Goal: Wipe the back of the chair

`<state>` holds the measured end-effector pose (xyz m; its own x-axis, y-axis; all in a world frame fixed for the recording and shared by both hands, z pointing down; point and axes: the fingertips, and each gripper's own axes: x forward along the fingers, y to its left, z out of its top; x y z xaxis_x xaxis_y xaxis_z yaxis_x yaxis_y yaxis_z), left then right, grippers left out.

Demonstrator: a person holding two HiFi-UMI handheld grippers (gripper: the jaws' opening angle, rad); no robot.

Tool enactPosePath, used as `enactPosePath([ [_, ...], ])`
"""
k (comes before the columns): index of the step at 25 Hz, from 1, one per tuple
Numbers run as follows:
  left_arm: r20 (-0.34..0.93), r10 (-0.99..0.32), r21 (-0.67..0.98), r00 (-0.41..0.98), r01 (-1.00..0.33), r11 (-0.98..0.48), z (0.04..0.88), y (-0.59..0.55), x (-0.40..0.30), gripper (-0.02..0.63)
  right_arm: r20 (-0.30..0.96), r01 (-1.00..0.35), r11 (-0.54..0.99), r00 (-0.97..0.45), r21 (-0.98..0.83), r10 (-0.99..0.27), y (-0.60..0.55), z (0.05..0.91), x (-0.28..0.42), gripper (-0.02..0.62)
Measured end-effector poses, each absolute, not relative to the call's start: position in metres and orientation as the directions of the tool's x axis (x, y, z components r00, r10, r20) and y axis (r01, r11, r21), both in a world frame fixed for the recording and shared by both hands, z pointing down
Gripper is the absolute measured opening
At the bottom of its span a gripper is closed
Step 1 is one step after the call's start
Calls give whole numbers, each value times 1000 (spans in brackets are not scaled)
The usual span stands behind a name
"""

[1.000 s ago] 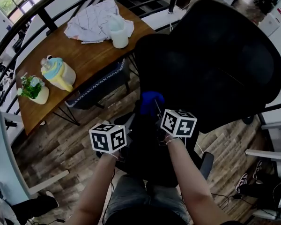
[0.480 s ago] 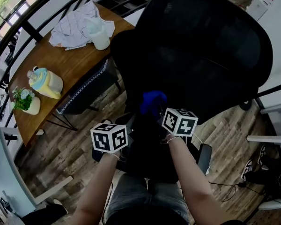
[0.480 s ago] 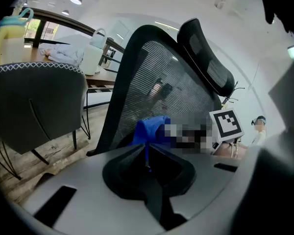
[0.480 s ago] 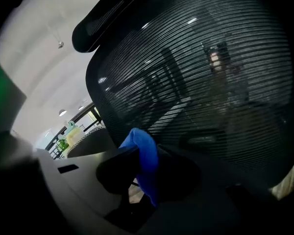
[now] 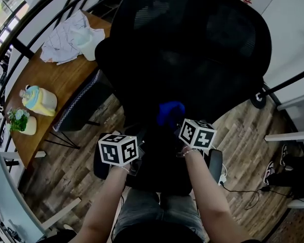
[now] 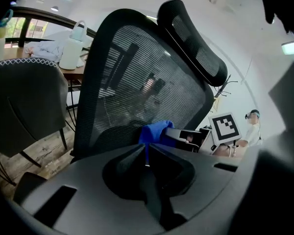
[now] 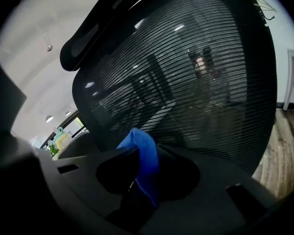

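The black mesh chair back point(image 5: 192, 49) fills the upper centre of the head view, with its headrest point(image 6: 196, 48) showing at the upper right of the left gripper view. The right gripper point(image 7: 139, 182) has its jaws closed on a blue cloth point(image 7: 143, 153), which stands up out of them as a folded wad in the lower centre of its own view, right in front of the lowest part of the mesh. From above, the cloth sits at the centre of the frame against the bottom of the back, though actual contact cannot be confirmed. The left gripper point(image 6: 147, 155) is low and left of it, jaws brought together with nothing between them, pointing at the same lower edge of the back. At the left of the head view are a wooden table point(image 5: 55, 85) carrying striped fabric point(image 5: 61, 39), a white jug point(image 5: 88, 37) and a potted plant point(image 5: 21, 121), with a grey chair point(image 5: 83, 103) tucked beside it.
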<state>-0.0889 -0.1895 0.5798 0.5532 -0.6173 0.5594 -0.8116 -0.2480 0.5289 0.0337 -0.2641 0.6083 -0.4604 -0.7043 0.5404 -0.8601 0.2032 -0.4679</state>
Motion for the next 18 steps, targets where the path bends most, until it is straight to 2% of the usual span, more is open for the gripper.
enactPosePath([
  [18,556,-486,553,675,-736,-391,586,-192,10,32,573,-901,4,-279,-433,-771,-249,617,164,106],
])
